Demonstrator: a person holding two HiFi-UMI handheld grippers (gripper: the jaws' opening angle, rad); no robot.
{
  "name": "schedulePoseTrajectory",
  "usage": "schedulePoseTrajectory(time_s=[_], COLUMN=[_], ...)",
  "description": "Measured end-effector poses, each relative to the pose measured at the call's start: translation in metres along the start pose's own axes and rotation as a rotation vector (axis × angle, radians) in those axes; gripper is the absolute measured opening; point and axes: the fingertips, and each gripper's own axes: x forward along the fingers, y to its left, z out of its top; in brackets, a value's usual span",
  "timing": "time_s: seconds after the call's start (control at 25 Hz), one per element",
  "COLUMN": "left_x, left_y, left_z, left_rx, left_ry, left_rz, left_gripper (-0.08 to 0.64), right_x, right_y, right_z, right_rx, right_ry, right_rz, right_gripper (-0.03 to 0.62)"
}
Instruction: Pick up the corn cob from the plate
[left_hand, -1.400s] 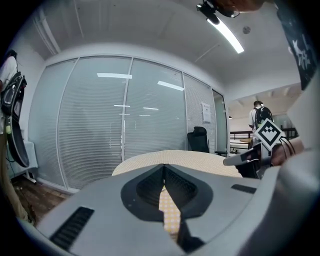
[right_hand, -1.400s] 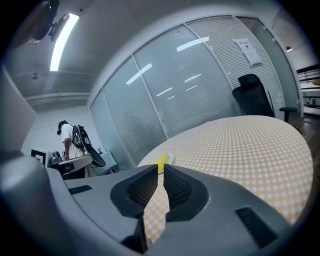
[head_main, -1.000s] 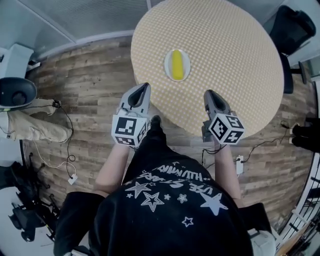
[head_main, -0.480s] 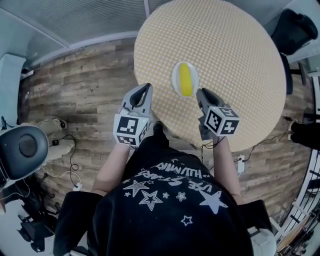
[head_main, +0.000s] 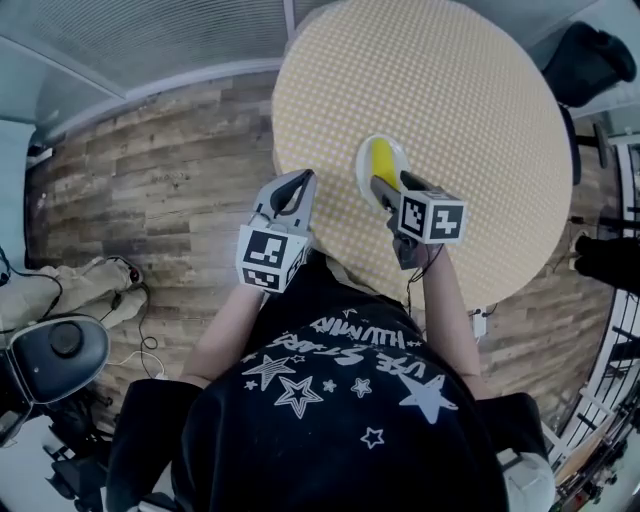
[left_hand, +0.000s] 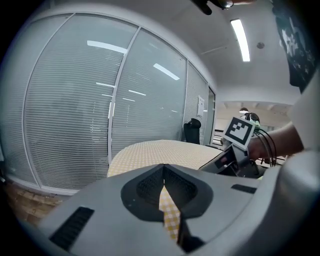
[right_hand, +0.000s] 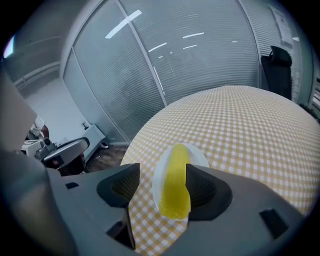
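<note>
A yellow corn cob (head_main: 381, 158) lies lengthwise on a small white plate (head_main: 362, 166) near my side of the round checked table (head_main: 470, 90). My right gripper (head_main: 395, 187) hangs over the plate's near edge, tilted down. Its jaws have just been opening. In the right gripper view the corn cob (right_hand: 175, 182) and the plate (right_hand: 197, 154) show between the spread jaws of my right gripper (right_hand: 162, 175), and the pads do not touch the cob. My left gripper (head_main: 303, 180) is at the table's left edge, its tips together and nothing held. In its own view my left gripper (left_hand: 163, 172) points across the table.
A black office chair (head_main: 590, 55) stands beyond the table at the top right. A glass wall with blinds (left_hand: 75, 110) runs along the far left. The wooden floor (head_main: 170, 170) holds cables and a grey round device (head_main: 55, 350) at the lower left.
Both grippers moved forward towards the table. The right one swung left over the plate, tilted down, and its jaws went from shut to open.
</note>
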Motion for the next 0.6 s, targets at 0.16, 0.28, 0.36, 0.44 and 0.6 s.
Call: schedulePoseTrajectory(time_s=[0.16,0.28,0.36,0.44,0.6], left_x=[0.006,0.013,0.017,0.019,0.023], left_y=[0.006,0.012,0.016,0.021,0.03], left_z=[-0.011,-0.019,-0.022,-0.023,-0.025], left_rx=[-0.02,-0.039,-0.048,-0.057,-0.072], left_ry=[0.044,0.083,0.093,0.095,0.101], left_rz=[-0.019,-0.025,-0.021,-0.021,-0.02], left_gripper=[0.008,0.008,0.008,0.008,0.008], right_x=[0.016,0.028,0.035,0.042,0.054], right_y=[-0.006,-0.017,-0.023,-0.026,-0.031], right_z=[-0.004,-0.009,-0.012,-0.016,-0.018], right_rx=[-0.012,-0.03,-0.054,-0.076,-0.086], right_ry=[0.066,0.128,0.162,0.192,0.238], right_rz=[-0.048,-0.095,-0.126,-0.148,-0.181], right_gripper=[0.273,0.274,0.274,0.273,0.273])
